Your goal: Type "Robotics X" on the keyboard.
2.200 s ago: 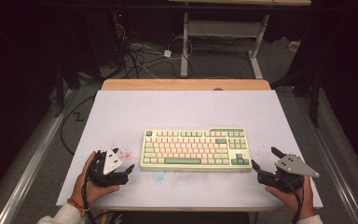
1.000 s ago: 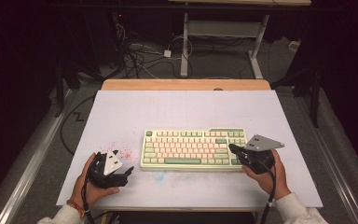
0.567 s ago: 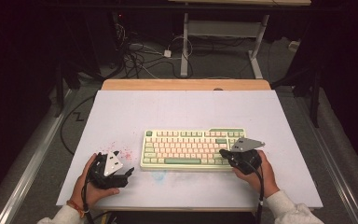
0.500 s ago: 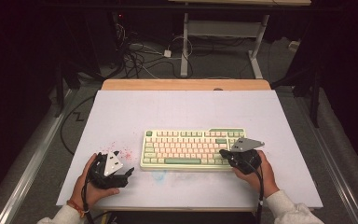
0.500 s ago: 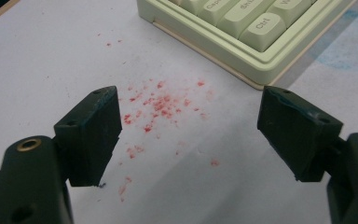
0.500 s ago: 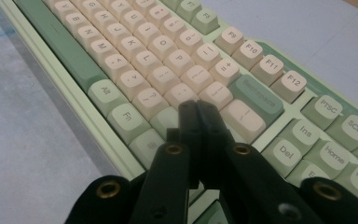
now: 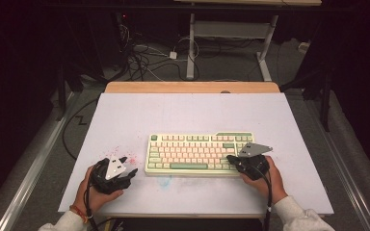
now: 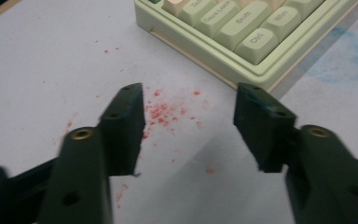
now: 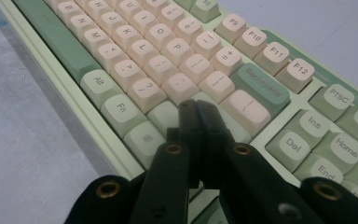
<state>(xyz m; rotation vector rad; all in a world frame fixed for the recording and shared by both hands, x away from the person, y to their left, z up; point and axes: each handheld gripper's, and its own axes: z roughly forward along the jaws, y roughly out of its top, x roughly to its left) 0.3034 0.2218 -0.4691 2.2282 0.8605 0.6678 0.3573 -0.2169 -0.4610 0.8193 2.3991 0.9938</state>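
Keyboard lies on the table's near half. Right gripper, jaws together, tips over its right-hand keys. Left gripper sits just beside its left end, jaws apart, just closing, nothing between, above red specks.

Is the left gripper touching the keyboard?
Apart. The left gripper view shows bare table between the left gripper and the keyboard corner.

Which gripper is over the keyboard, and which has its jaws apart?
The right gripper is over the keyboard, jaws shut, tips above the keys by Enter. The left gripper sits off its left end with jaws apart, just been closing, nothing between them.
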